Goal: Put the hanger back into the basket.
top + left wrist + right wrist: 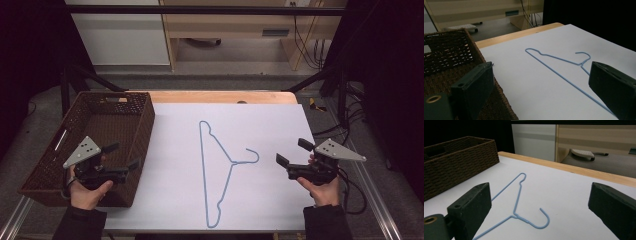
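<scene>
A person sits at a table covered with a white sheet (175, 150), holding a two-jaw gripper in each hand. A light blue wire hanger (215, 170) lies flat on the sheet, roughly in the middle of the table, between the two grippers and touching neither. Its long straight bar runs from the near edge toward the far edge, and its hook curls out to the right side. The left gripper (122, 156) is held above the near right corner of a dark brown woven basket (47, 165) that stands on the left part of the table, beside the white sheet. Its jaws are spread wide apart with nothing between them, and they point toward the hanger, which lies well to their right. In the left gripper view the hanger (564, 72) stretches across the sheet between the two black jaws, farther off. The right gripper (294, 152) is held over the right edge of the sheet, near the hook, its jaws also spread wide and empty. In the right gripper view the hanger (520, 205) lies ahead and below, its hook curving up between the jaws, closer to the jaw at left, and the basket (456, 170) stands beyond it.
</scene>
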{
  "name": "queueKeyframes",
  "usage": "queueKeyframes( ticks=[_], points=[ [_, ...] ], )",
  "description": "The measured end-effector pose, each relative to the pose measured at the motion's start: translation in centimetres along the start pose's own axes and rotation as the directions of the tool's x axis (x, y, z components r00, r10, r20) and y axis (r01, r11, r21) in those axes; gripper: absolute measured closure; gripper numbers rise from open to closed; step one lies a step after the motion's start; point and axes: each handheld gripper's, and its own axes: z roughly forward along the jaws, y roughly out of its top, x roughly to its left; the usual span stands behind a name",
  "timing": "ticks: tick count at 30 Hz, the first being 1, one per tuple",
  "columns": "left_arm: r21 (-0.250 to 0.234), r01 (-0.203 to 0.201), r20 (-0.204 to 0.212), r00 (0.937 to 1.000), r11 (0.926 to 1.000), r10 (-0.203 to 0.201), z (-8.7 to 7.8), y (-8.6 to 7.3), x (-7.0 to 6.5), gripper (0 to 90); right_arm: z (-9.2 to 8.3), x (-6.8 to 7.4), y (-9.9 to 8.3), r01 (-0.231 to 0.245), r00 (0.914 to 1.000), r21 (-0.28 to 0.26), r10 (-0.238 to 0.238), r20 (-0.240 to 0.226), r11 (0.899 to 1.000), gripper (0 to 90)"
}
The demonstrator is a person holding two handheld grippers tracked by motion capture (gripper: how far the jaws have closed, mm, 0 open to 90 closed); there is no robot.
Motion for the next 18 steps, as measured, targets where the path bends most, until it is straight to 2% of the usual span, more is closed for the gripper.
queueKeyframes(
  ticks=[11,18],
  points=[
    [0.006,-0.009,0.006,0.9999,0.9999,0.009,0.4,0.4,-1.4,7.2,0.0,0.1,0.0,0.001,1.0000,0.007,-0.001,0.006,1.000,5.2],
    [0.022,-0.028,0.026,0.9993,0.9993,0.028,1.6,0.5,-3.5,7.6,0.1,0.4,0.1,0.014,0.9999,0.008,-0.014,0.007,1.000,5.1]
  ],
)
